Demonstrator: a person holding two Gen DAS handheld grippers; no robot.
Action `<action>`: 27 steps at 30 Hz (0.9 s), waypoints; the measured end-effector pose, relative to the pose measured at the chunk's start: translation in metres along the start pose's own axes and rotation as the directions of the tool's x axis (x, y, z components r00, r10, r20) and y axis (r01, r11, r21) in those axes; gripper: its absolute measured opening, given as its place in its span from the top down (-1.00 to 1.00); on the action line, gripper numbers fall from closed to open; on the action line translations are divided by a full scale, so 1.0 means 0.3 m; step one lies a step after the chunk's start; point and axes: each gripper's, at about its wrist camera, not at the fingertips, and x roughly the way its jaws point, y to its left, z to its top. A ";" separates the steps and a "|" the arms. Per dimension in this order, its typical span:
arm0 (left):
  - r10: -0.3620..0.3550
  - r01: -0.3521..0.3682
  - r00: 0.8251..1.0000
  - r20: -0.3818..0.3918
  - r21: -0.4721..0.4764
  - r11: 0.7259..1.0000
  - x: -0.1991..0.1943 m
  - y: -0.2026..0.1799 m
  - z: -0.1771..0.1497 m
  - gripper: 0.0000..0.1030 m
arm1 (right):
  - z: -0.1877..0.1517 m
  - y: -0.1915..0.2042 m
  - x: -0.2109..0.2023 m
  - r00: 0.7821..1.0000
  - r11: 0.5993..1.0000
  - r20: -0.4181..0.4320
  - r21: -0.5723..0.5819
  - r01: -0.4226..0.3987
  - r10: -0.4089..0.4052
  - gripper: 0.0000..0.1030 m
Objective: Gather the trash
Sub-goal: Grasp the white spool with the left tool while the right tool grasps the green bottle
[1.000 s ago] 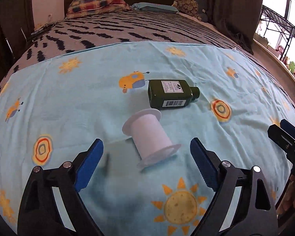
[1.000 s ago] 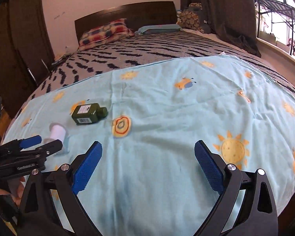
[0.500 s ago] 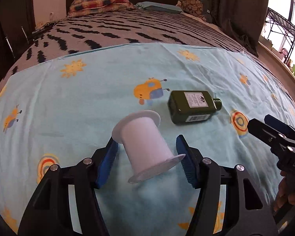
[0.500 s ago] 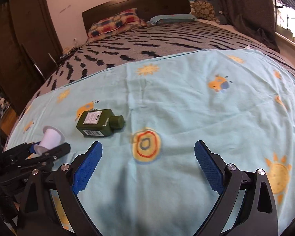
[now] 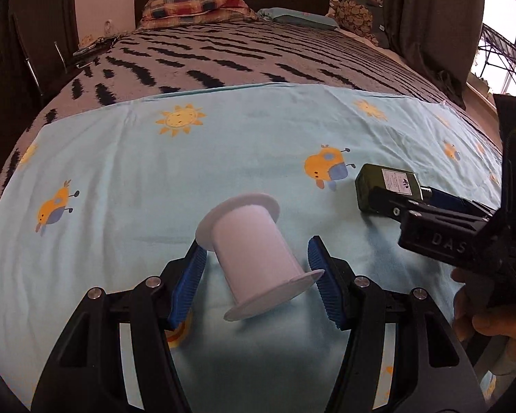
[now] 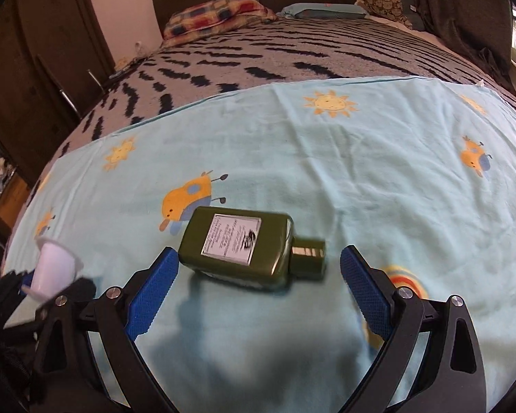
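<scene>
Left gripper (image 5: 256, 268) clamped on a white spool (image 5: 254, 254); right gripper (image 6: 258, 275) apart around a green bottle (image 6: 239, 249).

Left wrist view: blue pads press the spool's flanges, held over the light blue sheet (image 5: 154, 179) on the bed. Right wrist view: the bottle lies flat on the sheet between wide, untouching pads, its cap pointing right.
</scene>
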 end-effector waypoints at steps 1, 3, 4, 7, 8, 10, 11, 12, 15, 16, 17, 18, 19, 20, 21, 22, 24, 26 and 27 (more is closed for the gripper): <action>-0.001 0.001 1.000 -0.001 -0.001 1.000 0.000 0.002 -0.001 -0.13 | 0.005 0.011 0.014 1.000 1.000 -0.009 -0.008 0.024 -0.024 -0.88; -0.005 0.005 1.000 -0.001 -0.004 1.000 -0.002 0.008 -0.003 -0.13 | 0.008 0.028 0.039 0.998 0.998 -0.025 -0.028 0.064 -0.065 -0.89; -0.006 0.006 1.000 -0.001 -0.005 1.000 -0.003 0.010 -0.003 -0.13 | 0.009 0.030 0.047 0.997 0.997 -0.028 -0.033 0.076 -0.077 -0.89; -0.013 0.013 1.000 -0.001 -0.009 1.000 -0.007 0.011 -0.005 -0.13 | 0.013 0.030 0.049 0.996 0.995 -0.018 -0.035 0.089 -0.090 -0.77; -0.015 0.015 1.000 -0.001 -0.008 1.000 -0.009 0.010 -0.007 -0.13 | 0.013 0.025 0.045 0.996 0.996 -0.012 -0.031 0.084 -0.085 -0.68; -0.017 0.017 1.000 -0.001 -0.006 1.000 -0.013 0.009 -0.011 -0.13 | 0.012 0.015 0.039 0.998 0.998 -0.004 -0.025 0.064 -0.064 -0.68; -0.019 0.019 1.000 0.000 -0.006 1.000 -0.016 0.007 -0.014 -0.13 | 0.009 0.012 0.035 0.998 0.998 -0.004 -0.027 0.058 -0.058 -0.68; -0.022 0.022 1.000 0.000 -0.007 1.000 -0.021 0.005 -0.018 -0.13 | 0.002 0.008 0.026 0.999 0.998 -0.001 -0.031 0.050 -0.050 -0.68; -0.034 0.034 0.999 0.002 -0.009 0.999 -0.040 -0.002 -0.033 -0.13 | -0.017 0.000 -0.019 1.000 0.999 0.013 -0.028 0.027 -0.026 -0.68; -0.038 0.038 0.999 0.003 -0.007 0.999 -0.048 -0.006 -0.038 -0.13 | -0.025 0.000 -0.035 1.000 0.999 0.018 -0.029 0.023 -0.022 -0.68; -0.043 0.043 0.999 0.005 -0.005 0.999 -0.061 -0.012 -0.049 -0.13 | -0.038 -0.005 -0.060 0.999 0.999 0.026 -0.032 0.019 -0.018 -0.68; -0.047 0.047 0.999 0.008 -0.002 0.999 -0.073 -0.017 -0.057 -0.13 | -0.053 -0.011 -0.086 0.999 0.999 0.033 -0.035 0.016 -0.015 -0.68; -0.053 0.053 0.999 0.012 0.002 0.999 -0.089 -0.024 -0.069 -0.13 | -0.064 -0.016 -0.107 0.999 0.999 0.039 -0.037 0.014 -0.013 -0.68; -0.059 0.059 0.998 0.017 0.006 0.998 -0.108 -0.033 -0.083 -0.13 | -0.078 -0.023 -0.131 0.999 0.999 0.045 -0.037 0.013 -0.011 -0.68; -0.068 0.067 0.997 0.022 0.010 0.998 -0.128 -0.042 -0.099 -0.13 | -0.099 -0.035 -0.167 0.998 0.999 0.055 -0.037 0.010 -0.008 -0.68; -0.076 0.075 0.997 0.028 0.015 0.997 -0.149 -0.052 -0.115 -0.13 | -0.113 -0.043 -0.192 0.998 0.999 0.062 -0.039 0.009 -0.006 -0.68; -0.092 0.091 0.995 0.039 0.026 0.996 -0.187 -0.071 -0.149 -0.13 | -0.155 -0.060 -0.257 0.997 0.999 0.078 -0.048 0.009 -0.005 -0.68; -0.101 0.100 0.994 0.048 0.032 0.994 -0.220 -0.091 -0.189 -0.13 | -0.193 -0.077 -0.306 0.996 0.999 0.084 -0.054 0.004 0.001 -0.68; -0.107 0.105 0.993 0.049 0.036 0.994 -0.233 -0.100 -0.208 -0.13 | -0.223 -0.087 -0.340 0.996 0.998 0.089 -0.058 0.001 0.004 -0.68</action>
